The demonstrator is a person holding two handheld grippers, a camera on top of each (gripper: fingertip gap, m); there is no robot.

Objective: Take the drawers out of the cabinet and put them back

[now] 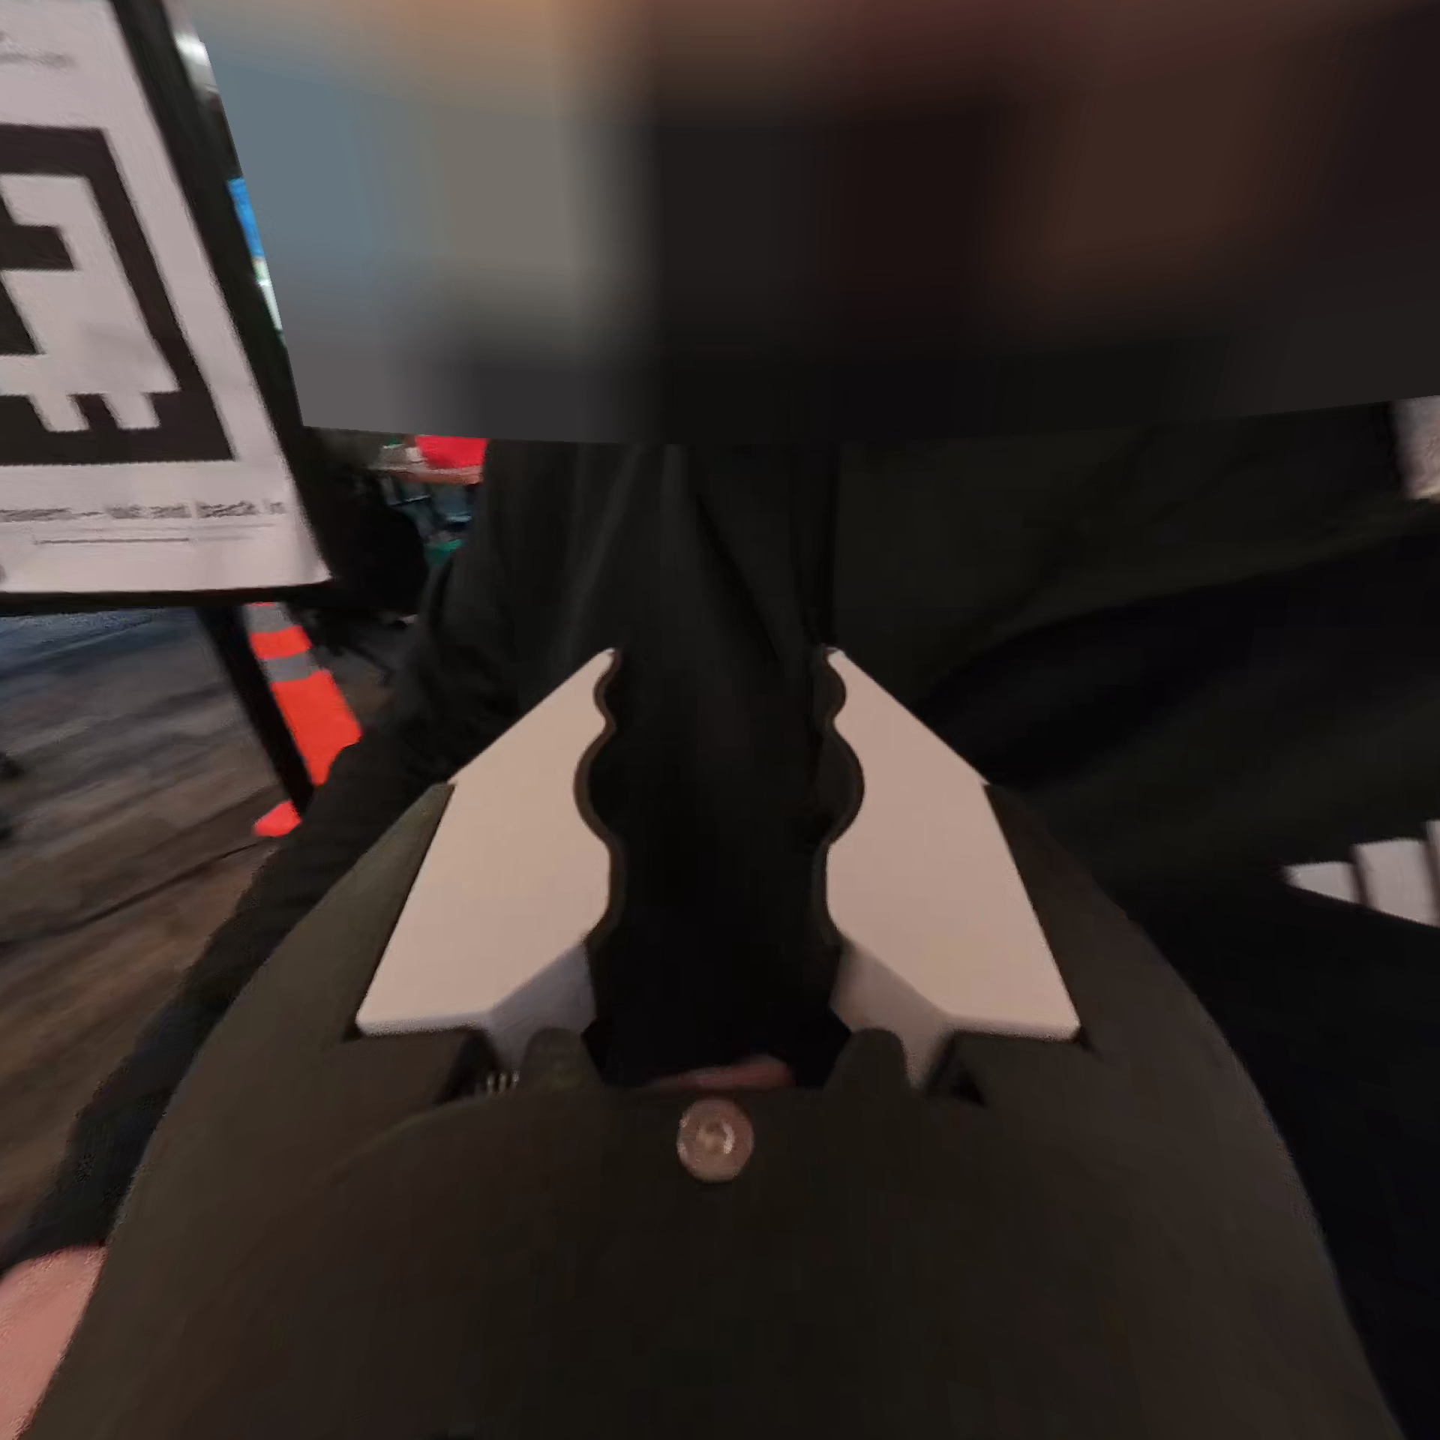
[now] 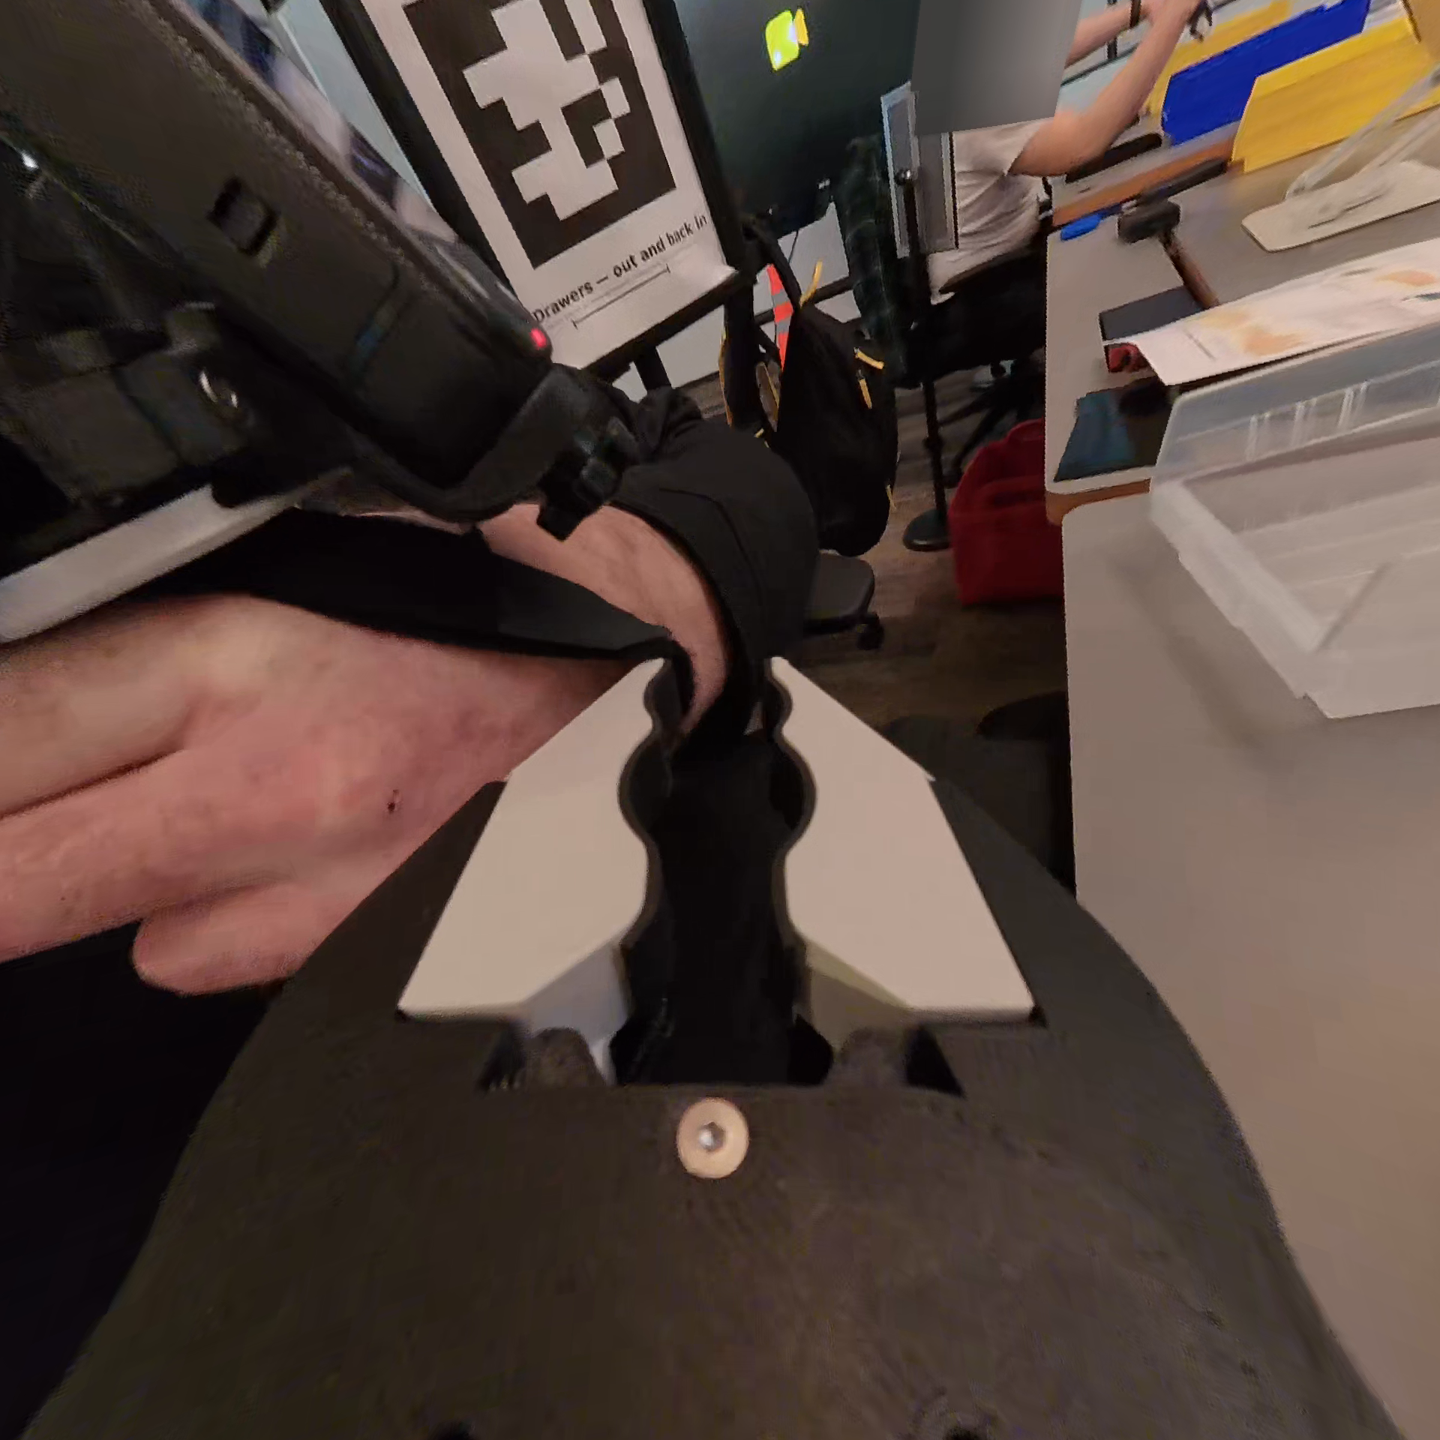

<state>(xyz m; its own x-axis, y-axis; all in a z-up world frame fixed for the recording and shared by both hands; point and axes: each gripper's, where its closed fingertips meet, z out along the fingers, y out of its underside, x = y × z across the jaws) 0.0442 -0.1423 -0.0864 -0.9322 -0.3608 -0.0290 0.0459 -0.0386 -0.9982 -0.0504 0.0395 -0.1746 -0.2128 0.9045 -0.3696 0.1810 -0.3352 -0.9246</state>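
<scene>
Clear plastic drawer cabinet (image 2: 1309, 499) sits on grey table (image 2: 1169, 857), right of right gripper (image 2: 713, 686). Both grippers parted, empty; left gripper (image 1: 721, 662) faces away. Drawers likely light, slippery, rigid: grip front lips.

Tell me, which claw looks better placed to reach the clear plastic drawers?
Probably the right claw: the clear drawers on the grey table show in its view. The left claw faces only dark clothing.
</scene>
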